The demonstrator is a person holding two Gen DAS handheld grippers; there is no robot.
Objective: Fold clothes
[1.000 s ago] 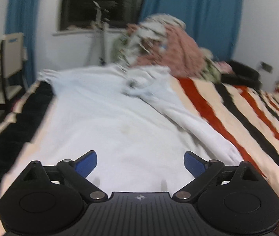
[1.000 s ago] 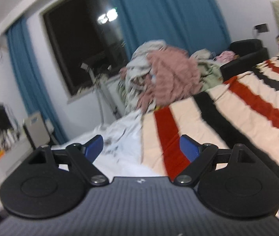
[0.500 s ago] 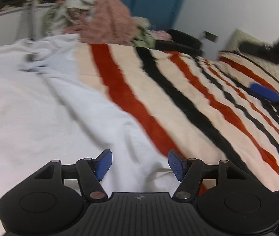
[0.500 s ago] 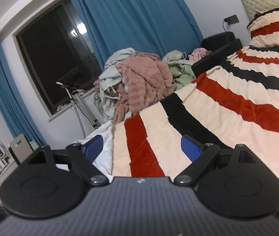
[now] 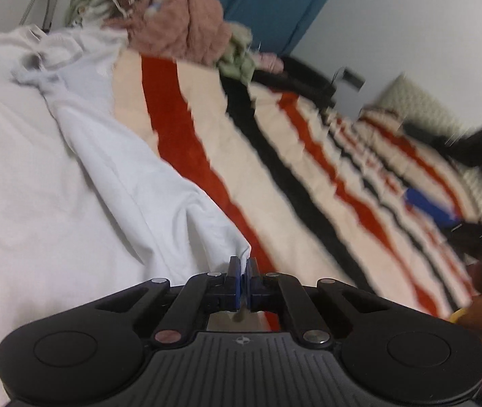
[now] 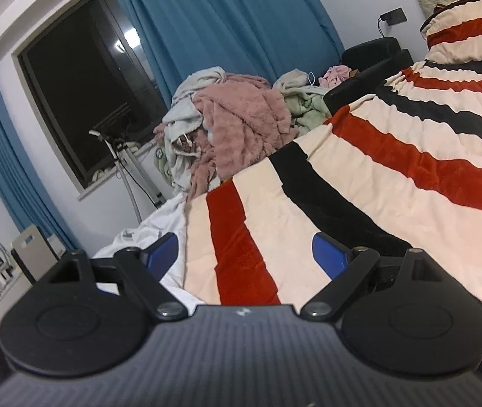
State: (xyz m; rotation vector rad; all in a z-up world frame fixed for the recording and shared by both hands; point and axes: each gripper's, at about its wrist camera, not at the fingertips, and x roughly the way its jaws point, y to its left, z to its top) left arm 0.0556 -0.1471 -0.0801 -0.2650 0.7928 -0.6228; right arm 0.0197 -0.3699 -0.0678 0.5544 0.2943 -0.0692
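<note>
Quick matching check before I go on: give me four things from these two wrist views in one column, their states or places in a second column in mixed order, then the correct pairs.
Things:
1. left gripper
2. right gripper
3. white garment
4. pink fluffy clothing

States or places:
A. heaped on the pile at the far end of the bed
B. open, holding nothing
C. spread flat over the striped blanket
D. shut on a cuff of white cloth

Pairs: 1-D, 2-B, 3-C, 4-A
</note>
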